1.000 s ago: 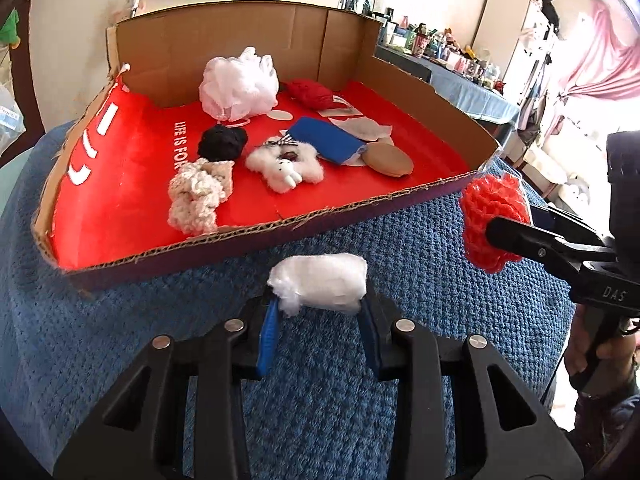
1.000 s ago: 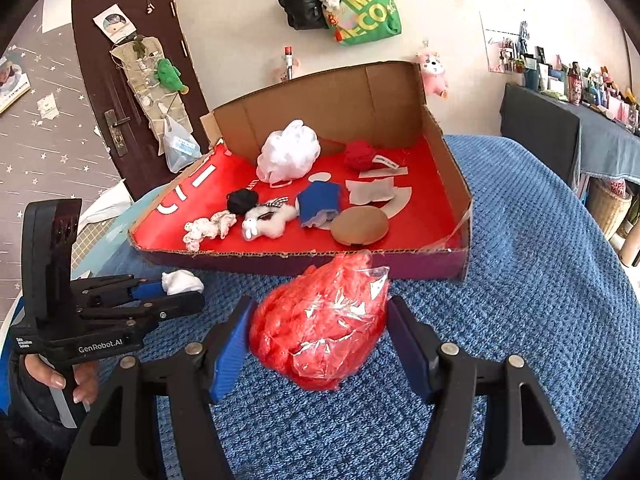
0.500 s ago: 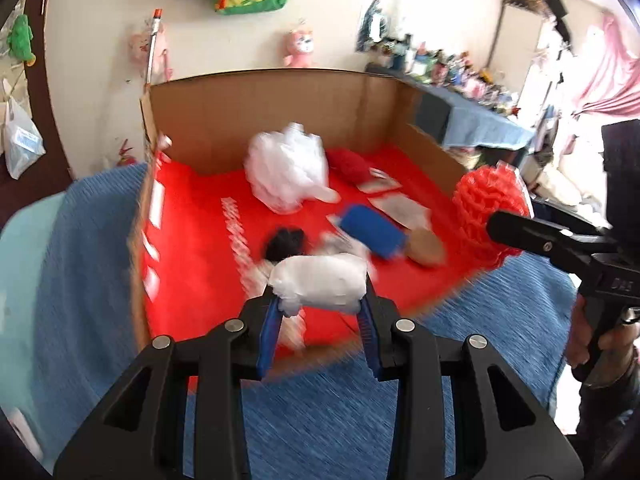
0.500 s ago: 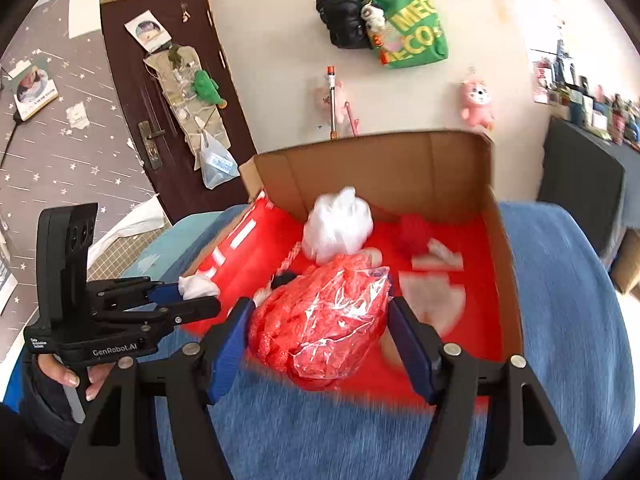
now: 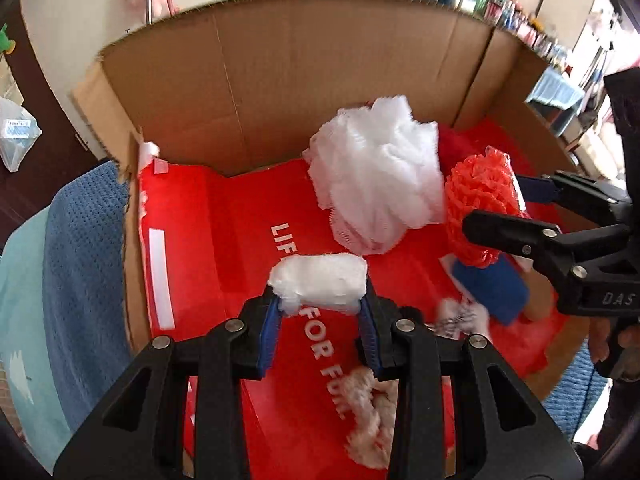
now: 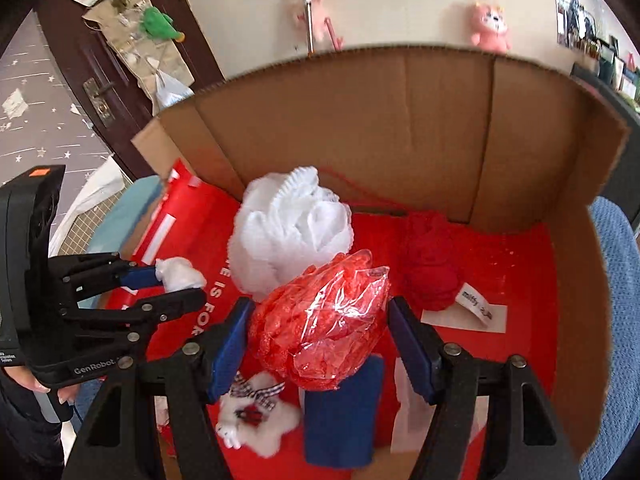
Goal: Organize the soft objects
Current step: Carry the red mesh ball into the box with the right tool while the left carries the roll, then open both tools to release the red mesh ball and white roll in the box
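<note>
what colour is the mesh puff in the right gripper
Red puff, plastic-wrapped, in the right gripper; clearest in the right wrist view.

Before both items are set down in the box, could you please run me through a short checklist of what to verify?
1. Left claw grips the white wad: ok.
2. Right claw grips the red mesh puff in plastic: ok.
3. Both loads are over the red box floor: ok.
4. Bare floor under the wad: ok.
5. Free spot under the red puff: not ok; blue cloth and white plush lie below.
6. Clearance from the white puff: cannot tell.
</note>
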Available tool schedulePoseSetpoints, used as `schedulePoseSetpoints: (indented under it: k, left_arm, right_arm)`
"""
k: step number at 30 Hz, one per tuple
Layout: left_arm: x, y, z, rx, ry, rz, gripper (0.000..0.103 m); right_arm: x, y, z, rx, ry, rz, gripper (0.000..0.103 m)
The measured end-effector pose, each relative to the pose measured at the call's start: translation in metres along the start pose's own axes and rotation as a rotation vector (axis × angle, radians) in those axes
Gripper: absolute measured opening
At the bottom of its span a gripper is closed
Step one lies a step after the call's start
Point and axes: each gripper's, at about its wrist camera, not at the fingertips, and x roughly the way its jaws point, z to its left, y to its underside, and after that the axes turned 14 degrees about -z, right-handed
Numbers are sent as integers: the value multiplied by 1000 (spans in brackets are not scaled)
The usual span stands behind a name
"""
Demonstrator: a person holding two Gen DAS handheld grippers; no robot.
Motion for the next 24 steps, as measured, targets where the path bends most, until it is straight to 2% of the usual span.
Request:
schedulePoseSetpoints:
  k: [10,21,24]
  left_arm:
    - [33,-1,0,28,-39,92,33]
    - [49,-1,-2,16,-30,108,35]
    - [56,-4,1,9,-30,111,41]
  right_arm:
    - [12,0,-3,-6,4,31,71]
    - [31,-1,-1,5,-4,71,72]
    - [34,-1,-1,11,-12,82,74]
